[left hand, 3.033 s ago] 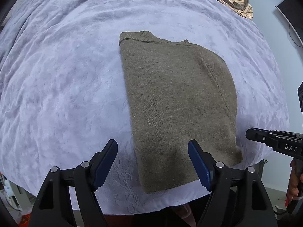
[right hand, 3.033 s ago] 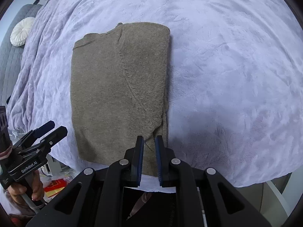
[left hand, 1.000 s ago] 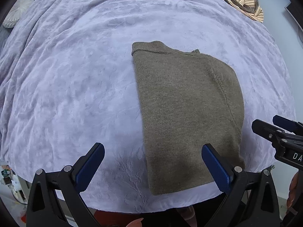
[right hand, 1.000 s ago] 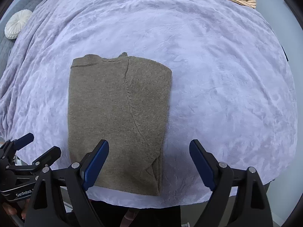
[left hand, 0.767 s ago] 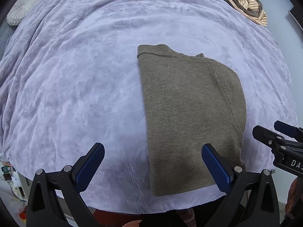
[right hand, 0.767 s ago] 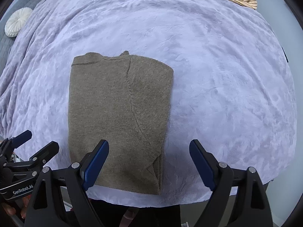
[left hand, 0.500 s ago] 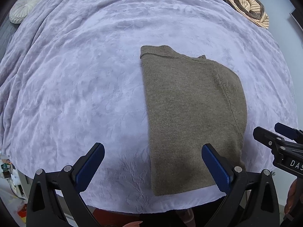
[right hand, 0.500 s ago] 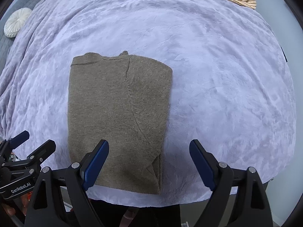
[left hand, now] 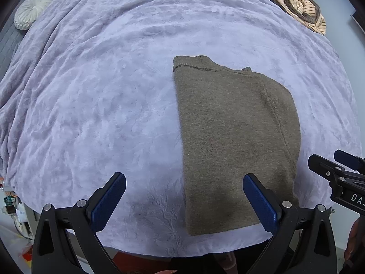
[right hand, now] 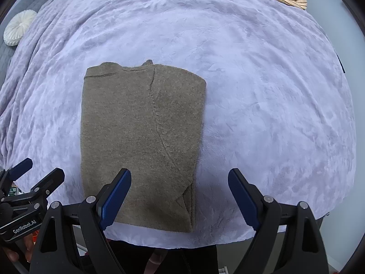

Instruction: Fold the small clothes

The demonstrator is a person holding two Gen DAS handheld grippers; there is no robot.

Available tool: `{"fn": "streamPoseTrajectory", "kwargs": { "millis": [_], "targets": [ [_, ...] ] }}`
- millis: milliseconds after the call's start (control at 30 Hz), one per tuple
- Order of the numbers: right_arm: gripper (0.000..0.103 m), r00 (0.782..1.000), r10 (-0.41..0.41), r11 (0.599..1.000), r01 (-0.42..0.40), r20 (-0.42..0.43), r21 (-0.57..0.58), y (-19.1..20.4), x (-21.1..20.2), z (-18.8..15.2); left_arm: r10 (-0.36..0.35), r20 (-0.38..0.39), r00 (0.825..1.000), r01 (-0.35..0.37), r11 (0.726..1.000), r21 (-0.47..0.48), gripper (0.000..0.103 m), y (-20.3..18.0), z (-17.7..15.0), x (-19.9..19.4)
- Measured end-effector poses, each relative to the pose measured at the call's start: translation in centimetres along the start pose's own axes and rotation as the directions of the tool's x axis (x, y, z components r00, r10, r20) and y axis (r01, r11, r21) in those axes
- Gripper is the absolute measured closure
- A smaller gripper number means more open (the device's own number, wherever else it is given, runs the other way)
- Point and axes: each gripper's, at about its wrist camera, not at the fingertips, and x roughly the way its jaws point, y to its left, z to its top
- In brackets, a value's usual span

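An olive-brown knitted sweater lies folded into a flat rectangle on the lilac blanket, its collar at the far end; the right wrist view also has the sweater. My left gripper hovers above the sweater's near left edge, open, nothing between its blue pads. My right gripper hangs over the near right corner, open and empty too. Each gripper shows in the other's view: the right gripper at the right edge, the left gripper at the left edge.
The lilac blanket covers a bed whose near edge runs just below the sweater. A pile of striped clothes lies at the far right corner. A round white cushion rests at the far left.
Three seconds ago the right gripper was shut at the sweater's near edge; it has opened wide and lifted away. The left gripper opened wider. Over the last second almost nothing moved.
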Motion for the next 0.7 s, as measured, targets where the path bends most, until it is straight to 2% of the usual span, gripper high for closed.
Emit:
{"fn": "streamPoseTrajectory", "kwargs": {
  "millis": [700],
  "targets": [
    [0.014, 1.0, -0.026, 1.0, 0.026, -0.003, 0.006, 0.03, -0.16, -0.01, 0.042, 0.008, 0.999, -0.042, 0.999, 0.015, 0.0, -0.06, -0.3, 0.0]
  ]
}}
